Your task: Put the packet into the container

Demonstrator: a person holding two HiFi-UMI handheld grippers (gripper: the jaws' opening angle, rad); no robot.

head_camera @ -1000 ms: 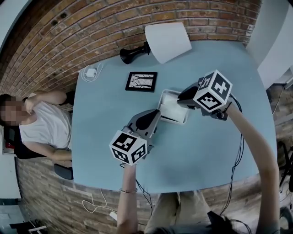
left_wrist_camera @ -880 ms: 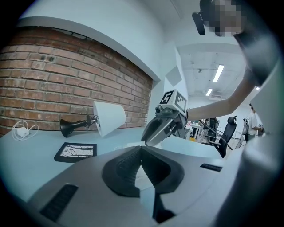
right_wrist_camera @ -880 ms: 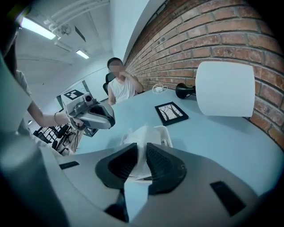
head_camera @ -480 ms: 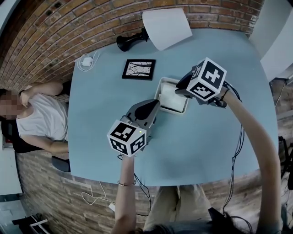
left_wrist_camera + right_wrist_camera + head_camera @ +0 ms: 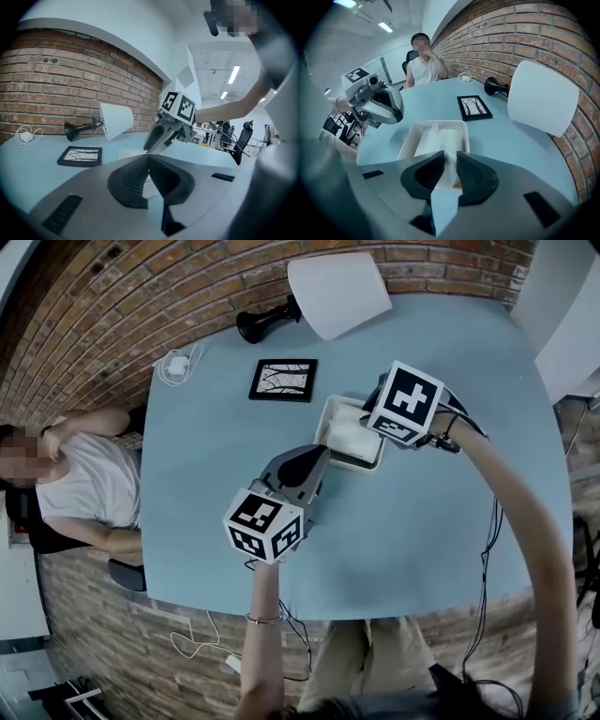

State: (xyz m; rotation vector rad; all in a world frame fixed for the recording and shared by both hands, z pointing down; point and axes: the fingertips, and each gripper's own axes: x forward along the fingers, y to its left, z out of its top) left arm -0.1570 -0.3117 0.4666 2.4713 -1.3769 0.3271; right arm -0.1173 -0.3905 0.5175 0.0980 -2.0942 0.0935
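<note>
A white rectangular container (image 5: 330, 414) stands mid-table. My right gripper (image 5: 368, 427) hangs over its right end, jaws pointing down into it, partly hidden under its marker cube. In the right gripper view the right gripper (image 5: 450, 154) is shut on a thin white packet (image 5: 438, 139), which reaches down into the container (image 5: 407, 143). My left gripper (image 5: 320, 454) rests just left of the container's near corner. Its jaws (image 5: 148, 156) meet at the tips with nothing between them. From there I see the right gripper (image 5: 154, 140) above the container (image 5: 127, 153).
A tipped desk lamp (image 5: 323, 298) lies at the table's far edge, with a black picture frame (image 5: 283, 380) and a white charger with cable (image 5: 178, 365) to its left. A person (image 5: 84, 479) sits at the table's left side. Brick wall surrounds the table (image 5: 422, 521).
My right gripper has moved left and lower with the packet, from the container's right rim to over its inside. The left gripper has hardly moved.
</note>
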